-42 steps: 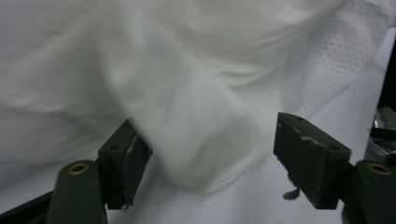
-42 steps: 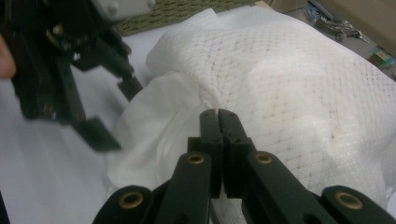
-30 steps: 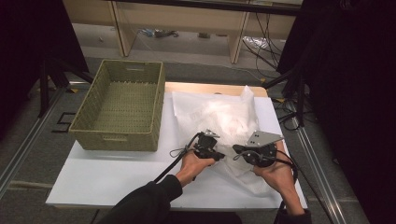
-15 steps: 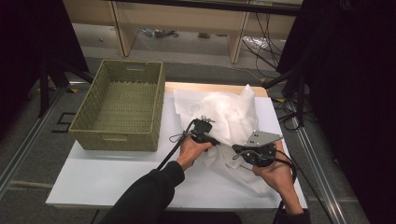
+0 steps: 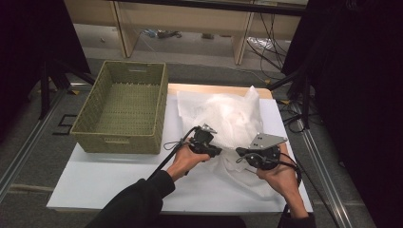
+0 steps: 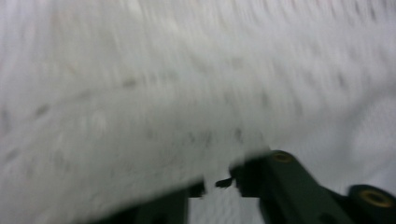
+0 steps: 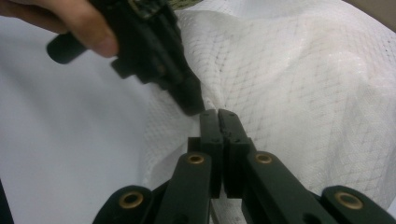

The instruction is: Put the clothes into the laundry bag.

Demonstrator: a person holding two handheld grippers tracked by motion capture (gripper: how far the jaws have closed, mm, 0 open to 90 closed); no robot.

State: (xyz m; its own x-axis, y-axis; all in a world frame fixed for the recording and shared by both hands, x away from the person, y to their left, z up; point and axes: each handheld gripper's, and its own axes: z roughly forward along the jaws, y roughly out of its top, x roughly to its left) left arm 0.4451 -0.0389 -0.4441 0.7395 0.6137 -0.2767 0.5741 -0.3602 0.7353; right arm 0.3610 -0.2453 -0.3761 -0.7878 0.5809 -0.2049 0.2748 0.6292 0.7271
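Observation:
A white mesh cloth (image 5: 228,114) lies bunched on the white table (image 5: 104,175). My right gripper (image 5: 239,152) is shut, and the mesh cloth (image 7: 299,84) is pinched at its tips (image 7: 217,114). My left gripper (image 5: 217,152) points at it from the left, and the two tips almost meet. In the right gripper view the left gripper (image 7: 191,105) bites the same fold beside my right jaws. Its jaws have just been closing, with the blurred cloth (image 6: 163,93) lying over and between them (image 6: 219,182).
An empty green woven basket (image 5: 116,141) stands at the table's back left. A wooden strip (image 5: 218,89) runs along the far edge. Dark stands and cables flank the table. Bare white surface lies in front of the basket.
The left gripper went a little farther back onto the cloth, then returned close to the right gripper's tips. The right hand has kept still.

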